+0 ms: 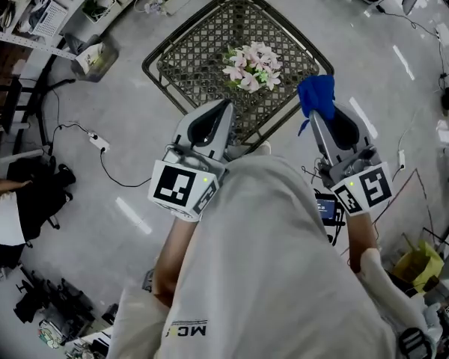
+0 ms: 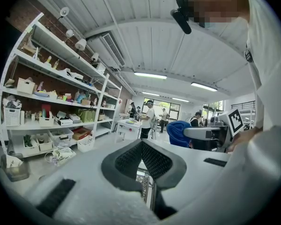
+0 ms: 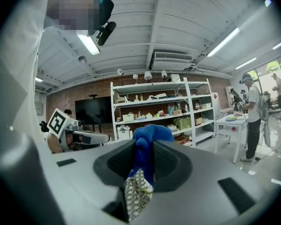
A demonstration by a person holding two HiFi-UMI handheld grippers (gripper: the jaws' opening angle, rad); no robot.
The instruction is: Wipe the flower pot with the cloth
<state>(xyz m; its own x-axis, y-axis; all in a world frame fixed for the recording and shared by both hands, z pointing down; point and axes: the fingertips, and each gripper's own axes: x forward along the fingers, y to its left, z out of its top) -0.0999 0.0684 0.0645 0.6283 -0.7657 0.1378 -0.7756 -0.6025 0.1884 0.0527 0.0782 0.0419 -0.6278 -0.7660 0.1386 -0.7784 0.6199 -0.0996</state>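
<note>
**Evidently the cloth was in hand, but no wiping had begun**

Seen from the head camera, a person in a pale shirt stood over a dark wire-mesh table [image 1: 181,60] on a grey concrete floor, holding a gripper in each hand. A bunch of pink flowers [image 1: 252,66] sat near the middle of the table. The flower pot lay beneath the blooms and could not be seen from above, so its surface and condition could not be judged.

The right gripper [image 3: 143,144] hovered at the table's near right edge. Its jaws were clamped on a bunched blue cloth [image 1: 316,94], which bulged up past the tips and hung a little below them. Through the gap under the cloth, the table's mesh showed.

The left gripper [image 1: 226,105] hovered over the table's near edge, just short of the flowers. Its jaws were pressed together with nothing between them.

Neither gripper touched the flowers or the table, and the cloth was apart from the blooms.

As a judgement, picking up the cloth was finished and the wipe itself was not yet begun. What seemed left was to bring the cloth toward the table's middle, reach the pot under the flowers, perhaps steadying it with the empty gripper, and rub its sides.
</note>
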